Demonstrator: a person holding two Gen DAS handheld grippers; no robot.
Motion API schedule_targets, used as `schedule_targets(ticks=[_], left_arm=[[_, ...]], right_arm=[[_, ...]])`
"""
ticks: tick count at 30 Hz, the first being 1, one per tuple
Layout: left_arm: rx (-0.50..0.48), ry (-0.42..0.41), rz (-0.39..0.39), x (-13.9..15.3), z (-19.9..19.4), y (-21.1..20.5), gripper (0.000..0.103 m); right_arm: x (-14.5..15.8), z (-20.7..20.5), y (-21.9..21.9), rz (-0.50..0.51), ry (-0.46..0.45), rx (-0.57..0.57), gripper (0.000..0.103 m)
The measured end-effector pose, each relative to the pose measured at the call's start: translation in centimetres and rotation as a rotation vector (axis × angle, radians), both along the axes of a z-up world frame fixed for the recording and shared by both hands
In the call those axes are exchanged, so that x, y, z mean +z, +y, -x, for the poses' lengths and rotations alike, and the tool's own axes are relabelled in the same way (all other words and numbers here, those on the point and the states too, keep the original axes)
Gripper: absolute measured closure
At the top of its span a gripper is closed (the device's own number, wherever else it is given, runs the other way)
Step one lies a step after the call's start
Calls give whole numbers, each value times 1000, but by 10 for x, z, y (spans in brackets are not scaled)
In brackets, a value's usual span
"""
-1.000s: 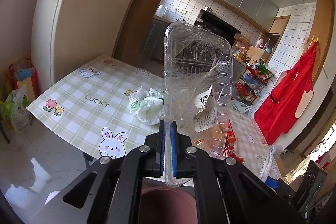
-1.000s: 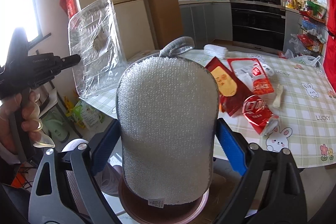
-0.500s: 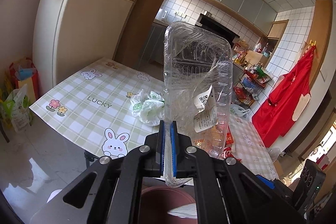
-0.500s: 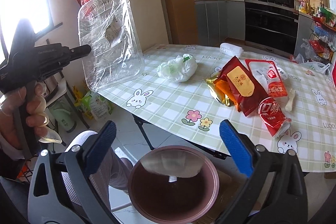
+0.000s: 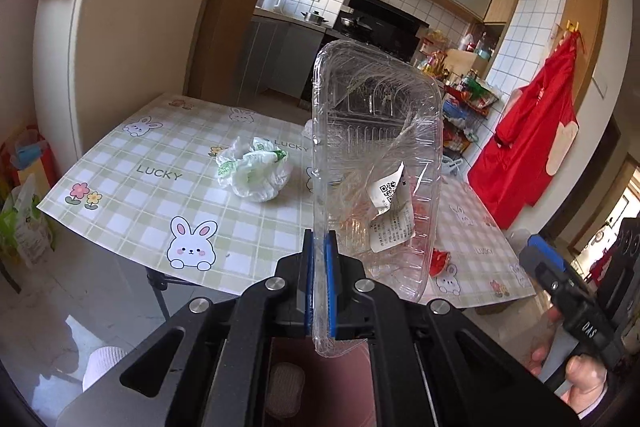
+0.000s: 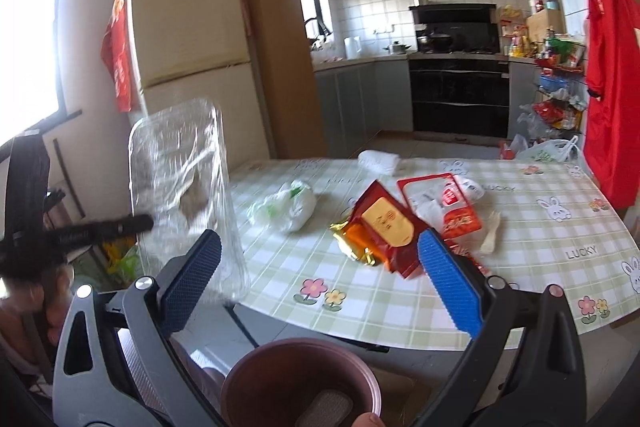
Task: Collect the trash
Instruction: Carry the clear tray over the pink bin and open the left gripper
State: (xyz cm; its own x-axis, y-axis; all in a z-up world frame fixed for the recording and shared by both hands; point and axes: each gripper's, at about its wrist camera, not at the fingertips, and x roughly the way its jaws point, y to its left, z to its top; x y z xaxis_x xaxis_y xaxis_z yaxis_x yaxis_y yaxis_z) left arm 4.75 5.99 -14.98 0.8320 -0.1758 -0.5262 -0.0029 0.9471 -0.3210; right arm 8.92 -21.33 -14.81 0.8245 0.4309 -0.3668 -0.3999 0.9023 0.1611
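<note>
The left hand-held gripper (image 5: 320, 283) has its blue pads pressed together on the rim of a clear plastic tray (image 5: 376, 163), which stands upright in front of it. The tray carries a white label with a printed code. Directly below this hand-held gripper sits a dark red bin (image 6: 300, 383), and a grey sponge (image 6: 330, 407) lies inside it.

The right hand-held gripper (image 6: 320, 287) stands wide apart with nothing between its blue pads (image 6: 448, 283); the bin is just under it too. To its left, the clear tray appears blurred, held up by the other tool.

Beyond both hand-held grippers is the table (image 6: 532, 267), covered with a green checked cloth with rabbits and flowers. On it, ahead of the right hand-held gripper, lies a dark red and gold snack packet (image 6: 384, 227); touching it, a little further, is a red and white wrapper (image 6: 444, 205). To the left of these rests a crumpled white and green plastic bag (image 6: 286, 209). At the far edge of the table lies a folded white cloth (image 6: 379, 161).
</note>
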Motion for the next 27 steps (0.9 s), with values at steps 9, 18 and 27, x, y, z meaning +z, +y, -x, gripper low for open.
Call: schedule_targets(ticks=[9,18,27], left_arm=[[-86,33,-32,-12,-2,-31,98],[-133,56,-64,-19,-4,-49,98],[-135,51,-33,-28,-3,-50,15]], right_arm=[[-9,0,-28,-50,33,-64,6],[-15,-1,-41,-85,48,-94,6],[-18,-1,-43,-83,63,-103,6]])
